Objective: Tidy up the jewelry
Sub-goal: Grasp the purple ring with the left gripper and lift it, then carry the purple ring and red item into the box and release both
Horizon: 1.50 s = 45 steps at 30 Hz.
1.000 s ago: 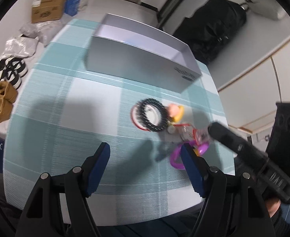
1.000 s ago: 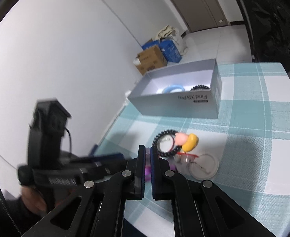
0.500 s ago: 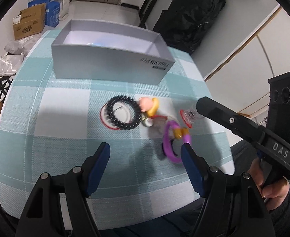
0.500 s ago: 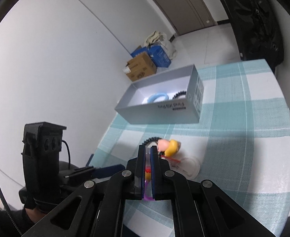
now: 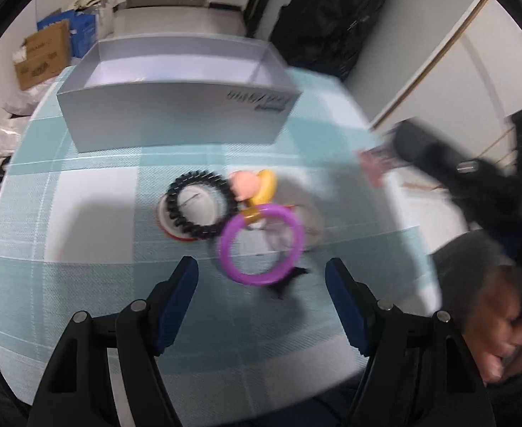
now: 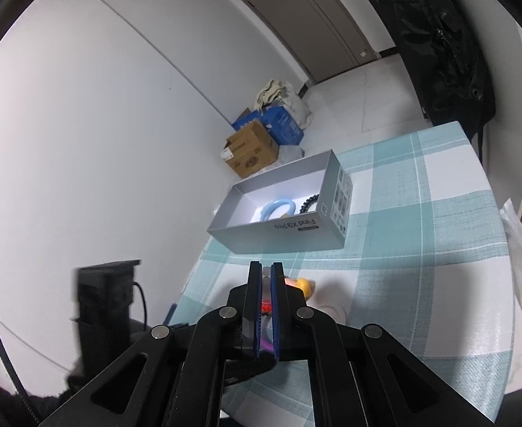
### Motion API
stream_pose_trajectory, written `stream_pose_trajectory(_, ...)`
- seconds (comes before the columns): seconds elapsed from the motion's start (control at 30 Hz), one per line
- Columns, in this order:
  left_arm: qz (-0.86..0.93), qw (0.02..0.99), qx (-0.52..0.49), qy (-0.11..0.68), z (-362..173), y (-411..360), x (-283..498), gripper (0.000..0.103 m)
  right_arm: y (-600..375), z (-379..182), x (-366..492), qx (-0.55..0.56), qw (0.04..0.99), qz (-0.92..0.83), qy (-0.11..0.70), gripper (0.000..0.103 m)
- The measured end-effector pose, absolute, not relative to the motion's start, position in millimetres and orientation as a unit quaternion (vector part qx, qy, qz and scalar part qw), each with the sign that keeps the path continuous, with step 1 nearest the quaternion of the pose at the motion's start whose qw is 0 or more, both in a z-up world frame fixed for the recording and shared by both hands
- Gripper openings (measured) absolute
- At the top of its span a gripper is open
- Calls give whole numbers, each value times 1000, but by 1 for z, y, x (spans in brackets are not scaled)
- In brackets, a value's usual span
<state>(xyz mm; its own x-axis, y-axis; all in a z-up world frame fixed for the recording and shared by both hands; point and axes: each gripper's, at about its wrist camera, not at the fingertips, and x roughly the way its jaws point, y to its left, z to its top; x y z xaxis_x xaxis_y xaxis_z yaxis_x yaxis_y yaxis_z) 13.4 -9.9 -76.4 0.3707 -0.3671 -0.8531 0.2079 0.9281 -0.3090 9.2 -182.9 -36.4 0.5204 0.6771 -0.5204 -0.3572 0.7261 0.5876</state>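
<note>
My left gripper (image 5: 262, 277) is open above the checked tablecloth. Just ahead of it lies a purple bangle (image 5: 261, 245) with a gold clasp, flat on the cloth. Beyond it are a black coiled hair tie (image 5: 198, 210) on a red-rimmed disc and a pink and yellow charm (image 5: 255, 185). My right gripper (image 6: 267, 284) is shut on a thin red and clear piece, and shows blurred at the right of the left view (image 5: 438, 163). The grey box (image 6: 278, 227) holds a light blue bangle (image 6: 277, 210) and a dark bead bracelet (image 6: 309, 203).
The grey box (image 5: 175, 121) stands at the far side of the table. Cardboard and blue boxes (image 6: 261, 142) sit on the floor by the white wall. A black bag (image 6: 442, 35) hangs at the right. The table edge (image 5: 403, 213) is close on the right.
The purple bangle has left my right gripper and now lies flat in front of my left gripper. My right gripper has lifted and pulled away to the right, shut on a small red piece.
</note>
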Motion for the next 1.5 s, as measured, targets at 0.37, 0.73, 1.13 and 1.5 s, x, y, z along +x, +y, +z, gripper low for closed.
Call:
stream_pose_trajectory(0.37,-135,839,-2,528,-86,-39,24,69,-190,-35,10,220,845,303,381,4)
stream_pose_trajectory(0.73,-156,843,-8,514,-83,-35,18,45,-192,-37,11,222,845,299,384,4)
stream_pose_trajectory(1.13,-153,865,-69,474,-52,-6,14,45,-186,-35,15,228,843,308,377,4)
stream_pose_trajectory(1.5,-144,880,-98,442,-23,15,33,45,-169,-13,32,212,848,322,365,4)
